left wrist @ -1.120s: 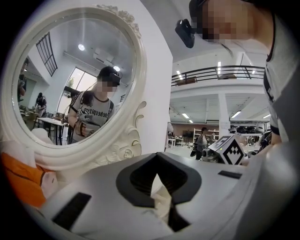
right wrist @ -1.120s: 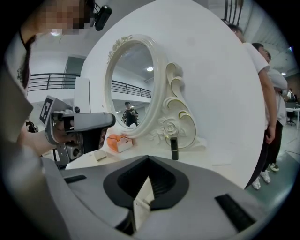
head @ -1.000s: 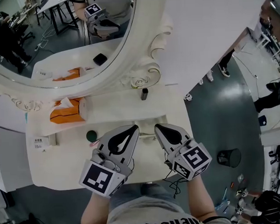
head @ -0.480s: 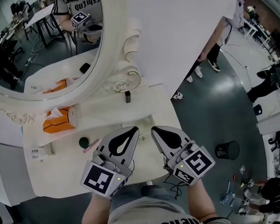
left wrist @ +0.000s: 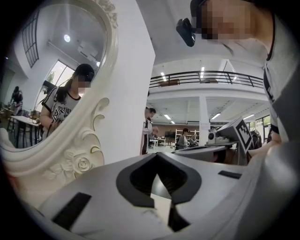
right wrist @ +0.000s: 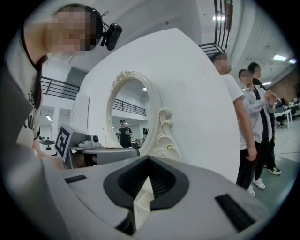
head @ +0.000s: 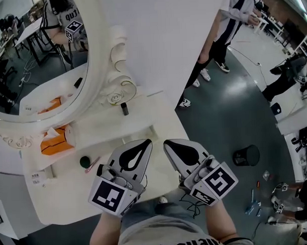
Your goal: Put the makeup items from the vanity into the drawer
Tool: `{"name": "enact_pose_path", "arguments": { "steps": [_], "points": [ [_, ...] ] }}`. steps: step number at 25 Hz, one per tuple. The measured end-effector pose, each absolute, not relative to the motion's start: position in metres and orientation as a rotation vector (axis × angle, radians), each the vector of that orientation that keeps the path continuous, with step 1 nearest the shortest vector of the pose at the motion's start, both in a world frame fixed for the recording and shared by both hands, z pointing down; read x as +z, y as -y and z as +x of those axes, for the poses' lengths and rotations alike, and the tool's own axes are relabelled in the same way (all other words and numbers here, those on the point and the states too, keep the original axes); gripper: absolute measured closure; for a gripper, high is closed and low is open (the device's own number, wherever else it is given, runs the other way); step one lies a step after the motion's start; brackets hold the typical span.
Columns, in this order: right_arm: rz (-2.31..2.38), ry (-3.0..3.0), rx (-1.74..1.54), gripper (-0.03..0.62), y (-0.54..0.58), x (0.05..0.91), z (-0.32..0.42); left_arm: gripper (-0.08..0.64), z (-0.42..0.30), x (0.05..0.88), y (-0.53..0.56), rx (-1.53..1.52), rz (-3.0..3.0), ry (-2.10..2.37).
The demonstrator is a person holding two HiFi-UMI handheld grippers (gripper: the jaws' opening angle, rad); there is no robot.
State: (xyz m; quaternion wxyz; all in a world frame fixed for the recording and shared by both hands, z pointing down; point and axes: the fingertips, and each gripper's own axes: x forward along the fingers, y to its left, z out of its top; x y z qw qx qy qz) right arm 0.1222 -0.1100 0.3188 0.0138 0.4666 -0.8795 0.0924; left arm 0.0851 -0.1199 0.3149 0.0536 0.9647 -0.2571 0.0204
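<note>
On the white vanity point(head: 70, 197), a small dark bottle point(head: 124, 109) stands on the raised back ledge by the mirror frame. A round green item point(head: 85, 161) and a pink stick point(head: 92, 164) lie on the lower top at the left. My left gripper point(head: 145, 143) and right gripper point(head: 167, 143) hover side by side over the vanity's front right part, tips pointing at the mirror. Both are shut with nothing between the jaws. The left gripper point(left wrist: 157, 155) faces the mirror frame and the right gripper point(right wrist: 149, 158) faces the wall panel. No open drawer shows.
An orange tissue box point(head: 53, 143) and a small label card point(head: 38, 177) sit at the vanity's left. The big oval mirror point(head: 35, 58) rises behind. A black bin point(head: 246, 155) stands on the floor at the right, and people point(head: 225, 26) stand beyond it.
The head view has swung, so the vanity and mirror sit farther left and up in the picture. Both grippers keep the same pose and stay shut.
</note>
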Motion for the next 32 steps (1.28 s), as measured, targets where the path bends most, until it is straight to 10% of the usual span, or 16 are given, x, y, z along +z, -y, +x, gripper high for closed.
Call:
{"name": "enact_pose_path", "arguments": {
  "steps": [32],
  "points": [
    [1.466,2.798,0.197,0.581,0.087,0.293,0.13,0.546,0.102,0.308,0.096,0.112,2.945,0.718]
  ]
}}
